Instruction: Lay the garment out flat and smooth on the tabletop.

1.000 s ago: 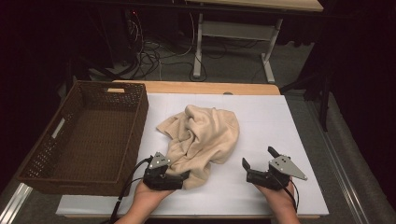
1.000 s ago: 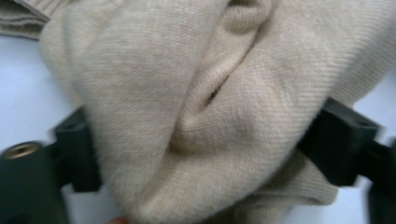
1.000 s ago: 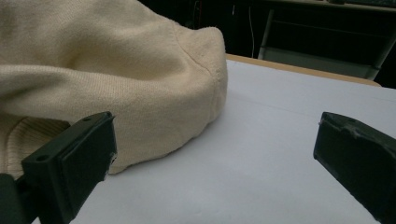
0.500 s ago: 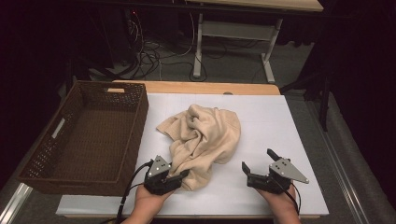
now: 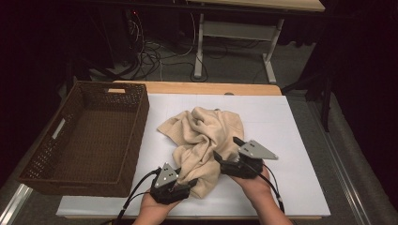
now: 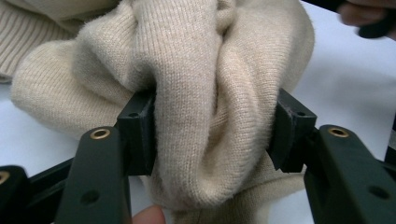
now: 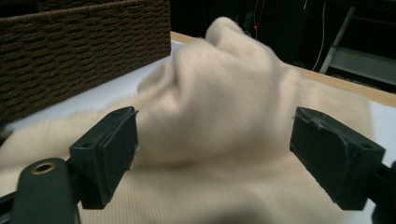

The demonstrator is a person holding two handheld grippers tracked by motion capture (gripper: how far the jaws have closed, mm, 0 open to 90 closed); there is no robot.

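A crumpled beige knitted sweater (image 5: 206, 136) lies mid-table on the white sheet. My left gripper (image 5: 187, 182) is at its near edge. In the left gripper view a thick fold of the sweater (image 6: 201, 93) fills the gap and both pads (image 6: 140, 135) press on it. That gripper (image 6: 210, 135) is shut on the fold, though its jaws have just been opening slightly. My right gripper (image 5: 227, 149) reaches over the sweater's right side. Its jaws have just been closing but stand wide (image 7: 212, 154). The knit (image 7: 224, 121) lies between and beyond them, apart from the pads.
A brown wicker basket (image 5: 141, 117) stands open on the table's left, and its side (image 7: 84, 51) shows in the right gripper view. White table surface (image 5: 291, 122) lies bare to the right of the sweater. Desk legs and cables are on the floor beyond.
My right gripper has moved left and up from the bare table onto the sweater's right side. My left gripper has closed on the near fold and barely shifted.
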